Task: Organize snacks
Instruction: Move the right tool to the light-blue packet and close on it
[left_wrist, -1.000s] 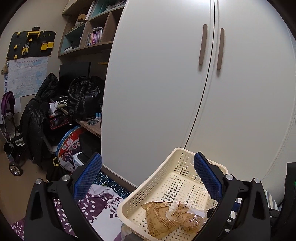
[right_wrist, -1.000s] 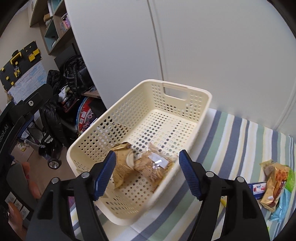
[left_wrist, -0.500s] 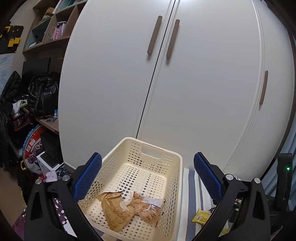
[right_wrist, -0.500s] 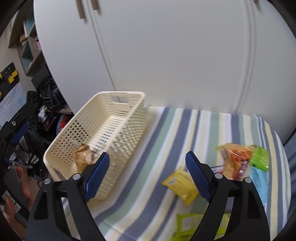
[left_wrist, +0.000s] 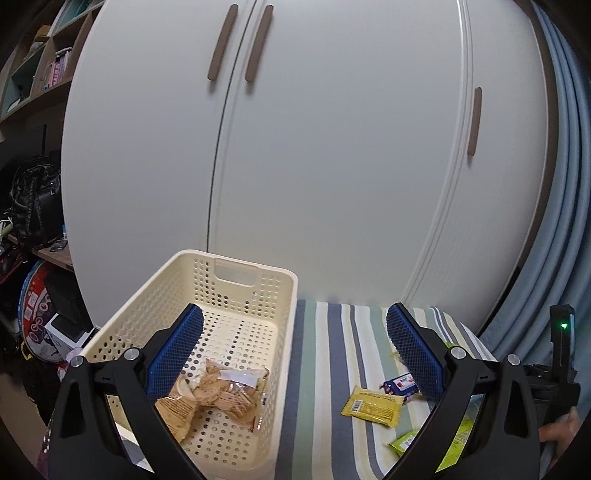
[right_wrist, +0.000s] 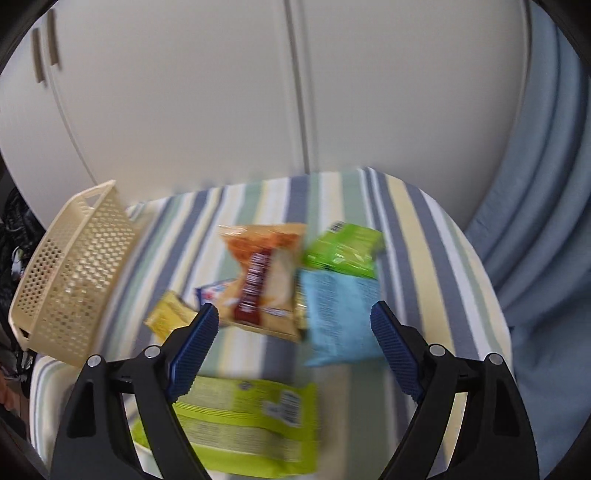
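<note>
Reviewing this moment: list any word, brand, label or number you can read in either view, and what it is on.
Nothing can be read for certain.
Yellow packet: barcode and print, too small.
Blue-and-white packet: logo, too small.
Orange bag: dark red banner with lettering, motion-blurred.
Big green bag: barcode and print, blurred.
Light blue bag: fine print, blurred.
Basket: no text.

The right wrist view is smeared by motion, so the print on the orange snack bag (right_wrist: 264, 278), the blue packet (right_wrist: 338, 321) and the lime-green packet (right_wrist: 245, 424) cannot be read. The cream basket (right_wrist: 72, 273) shows only its outer wall there; its contents are hidden. In the left wrist view, the left finger (left_wrist: 173, 356) covers part of the cracker bag (left_wrist: 225, 391), and the right finger (left_wrist: 413, 350) hides most of a small blue-and-white wrapper (left_wrist: 399, 384).
</note>
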